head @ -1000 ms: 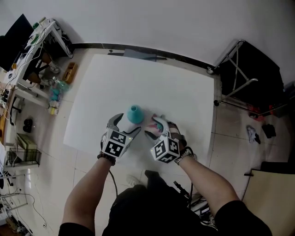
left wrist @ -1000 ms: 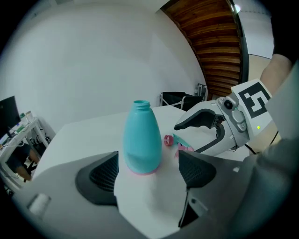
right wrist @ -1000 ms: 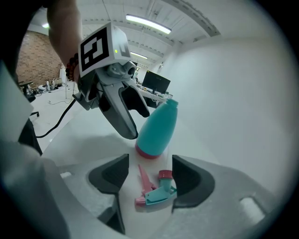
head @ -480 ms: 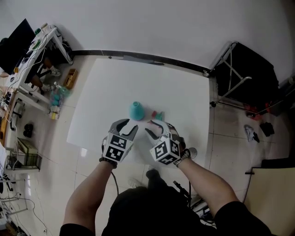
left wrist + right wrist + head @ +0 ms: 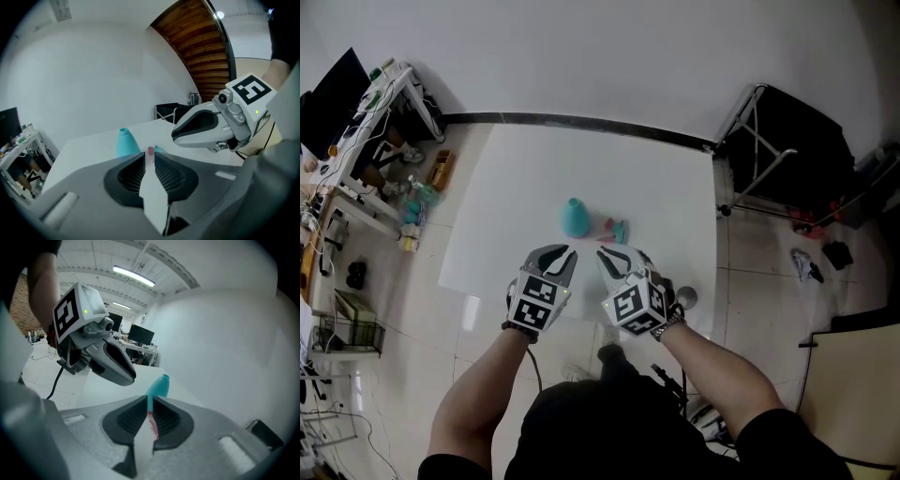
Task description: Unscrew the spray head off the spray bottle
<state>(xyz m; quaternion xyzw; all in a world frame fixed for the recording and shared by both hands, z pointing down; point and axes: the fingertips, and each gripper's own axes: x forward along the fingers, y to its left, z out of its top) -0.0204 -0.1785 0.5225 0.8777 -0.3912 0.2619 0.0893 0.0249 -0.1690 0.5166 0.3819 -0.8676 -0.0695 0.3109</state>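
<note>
- Teal bottle (image 5: 575,217) stands upright near the middle of the white table (image 5: 656,187), its neck bare and open at the top.
- Just to its right, apart from it, the spray head (image 5: 616,229) lies on its side, with its pink part towards the bottle.
- So we judge the unscrewing done: the head is off and neither part is held.
- Our left gripper (image 5: 557,251) is over the near part of the table. Its jaws have just been closing and now stand narrow, a thin slit between the pads with nothing in it.
- Our right gripper (image 5: 614,253) is beside it. Its jaws have just been closing too, to the same narrow slit. The teal and pink seen through that gap are the bottle and head further off on the table, not anything gripped.
- Both grippers point forward and slightly down, towards the two parts.
- The relation that matters for any further move:
  - The bottle lies ahead of the left gripper and a little to its right, with its long axis vertical.
  - The head lies ahead of the right gripper, low and flat on the table.
  - The left hand is nearer the bottle and the right is nearer the head.
- Should either part need picking up again, we judge the jaws must first open wide, as the present gap is too narrow for either.
</note>
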